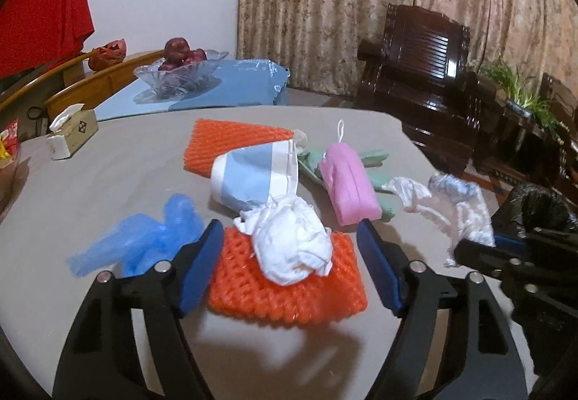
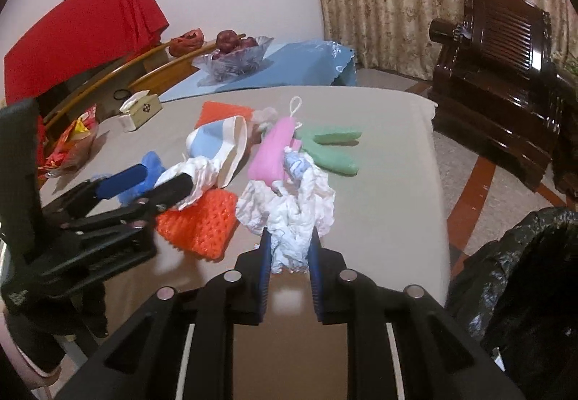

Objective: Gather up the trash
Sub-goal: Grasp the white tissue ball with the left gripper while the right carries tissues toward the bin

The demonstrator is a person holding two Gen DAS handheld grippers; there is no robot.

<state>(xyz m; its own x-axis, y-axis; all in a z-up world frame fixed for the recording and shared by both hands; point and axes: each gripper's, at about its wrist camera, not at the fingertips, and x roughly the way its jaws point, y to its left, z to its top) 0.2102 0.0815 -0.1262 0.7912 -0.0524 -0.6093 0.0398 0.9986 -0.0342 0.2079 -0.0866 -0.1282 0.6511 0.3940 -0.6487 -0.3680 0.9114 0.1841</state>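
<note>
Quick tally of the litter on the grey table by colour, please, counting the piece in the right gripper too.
Orange foam nets: 2
White crumpled wads: 2
Blue plastic: 1
Blue-and-white paper cup: 1
Pink: 1
Green: 1
Total: 8

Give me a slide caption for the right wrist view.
Right tongs shut on crumpled white plastic above the grey table, black-lined bin alongside.
</note>
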